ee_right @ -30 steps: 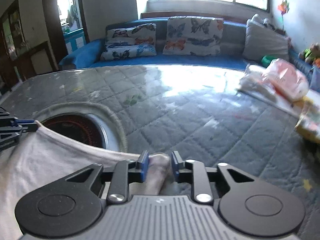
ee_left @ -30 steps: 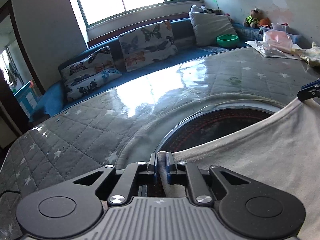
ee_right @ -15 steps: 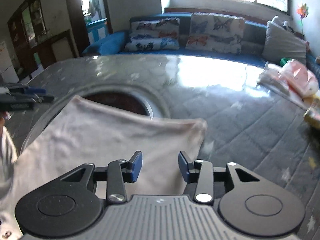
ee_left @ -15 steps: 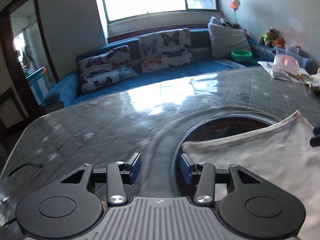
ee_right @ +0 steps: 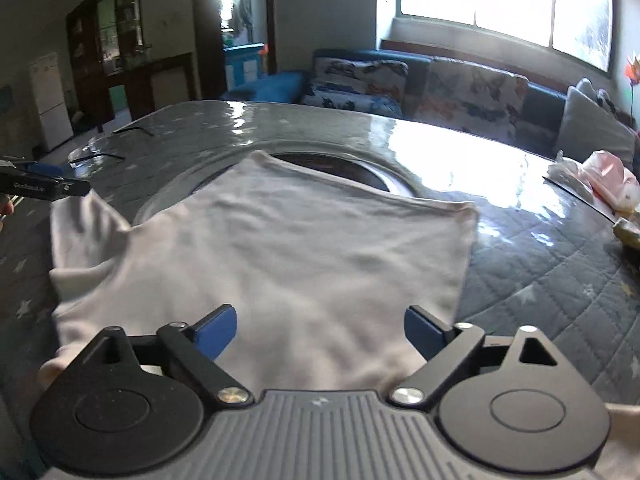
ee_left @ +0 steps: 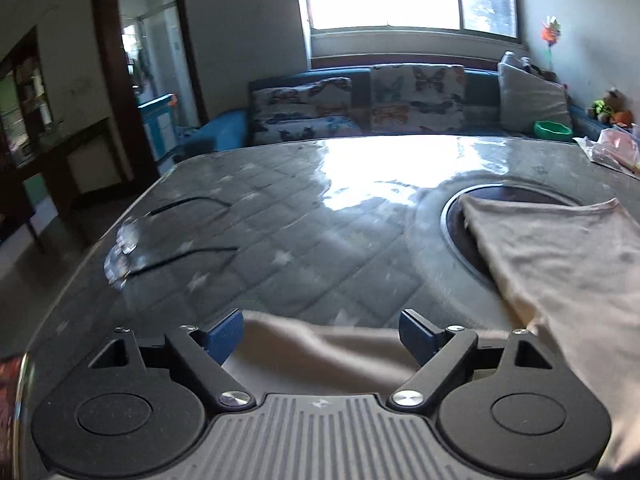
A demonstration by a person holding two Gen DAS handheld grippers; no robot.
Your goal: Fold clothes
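Note:
A white T-shirt (ee_right: 304, 256) lies flat on the grey quilted table (ee_right: 552, 280), its far edge over a round dark inset (ee_right: 332, 160). My right gripper (ee_right: 320, 326) is open and empty, hovering over the shirt's near part. My left gripper (ee_left: 322, 332) is open and empty over a sleeve (ee_left: 320, 344) at the shirt's left side; the shirt body (ee_left: 560, 248) lies to its right. The left gripper also shows in the right wrist view (ee_right: 44, 188), above the left sleeve (ee_right: 84, 232).
Plastic bags (ee_right: 604, 180) and clutter sit at the table's right edge. A cable (ee_left: 188, 204) lies under the clear cover at the table's left. A blue sofa with butterfly cushions (ee_left: 360, 100) stands behind the table. A green bowl (ee_left: 554, 130) sits on it.
Both grippers let go of the shirt's far corners, opened wide and drew back. The shirt now lies flat. The left gripper moved left over the sleeve.

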